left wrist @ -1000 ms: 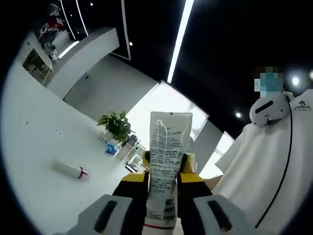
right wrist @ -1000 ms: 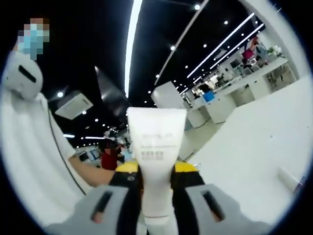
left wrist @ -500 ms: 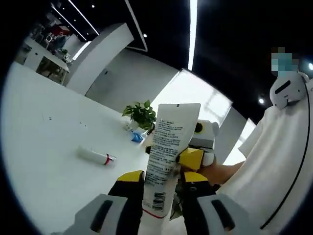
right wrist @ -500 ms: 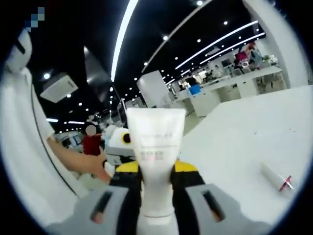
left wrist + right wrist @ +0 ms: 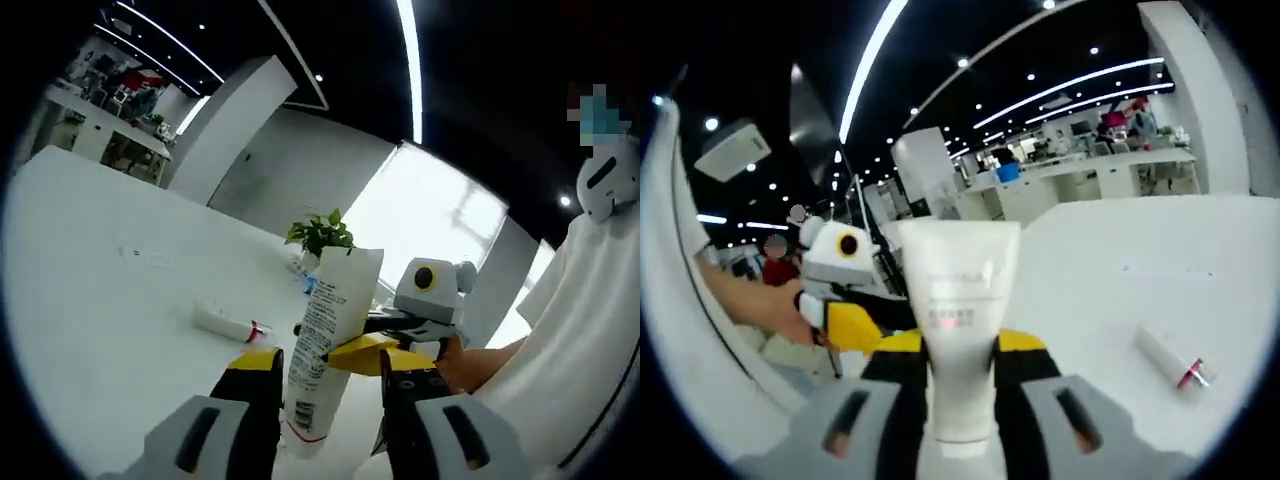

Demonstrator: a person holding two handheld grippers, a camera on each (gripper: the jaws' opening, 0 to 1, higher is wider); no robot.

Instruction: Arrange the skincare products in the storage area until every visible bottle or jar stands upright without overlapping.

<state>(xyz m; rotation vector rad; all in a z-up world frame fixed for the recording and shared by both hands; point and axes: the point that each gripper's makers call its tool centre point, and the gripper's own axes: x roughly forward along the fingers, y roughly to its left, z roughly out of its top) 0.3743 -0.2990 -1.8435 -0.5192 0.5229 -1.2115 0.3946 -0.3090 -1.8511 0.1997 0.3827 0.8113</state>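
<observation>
White tube [image 5: 325, 355] sits clenched in both your left gripper [image 5: 325, 420] and right gripper [image 5: 958, 400], up off the counter [image 5: 90, 330]. Pull unevenly and it could twist, slip and fall.

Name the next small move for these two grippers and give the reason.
Probably lower one held tube to the white table and stand it on its cap. Each gripper is shut on a white tube: the left gripper on the printed tube, the right gripper on the plain-faced tube. Both are up in the air, while a small red-banded tube lies flat.
</observation>
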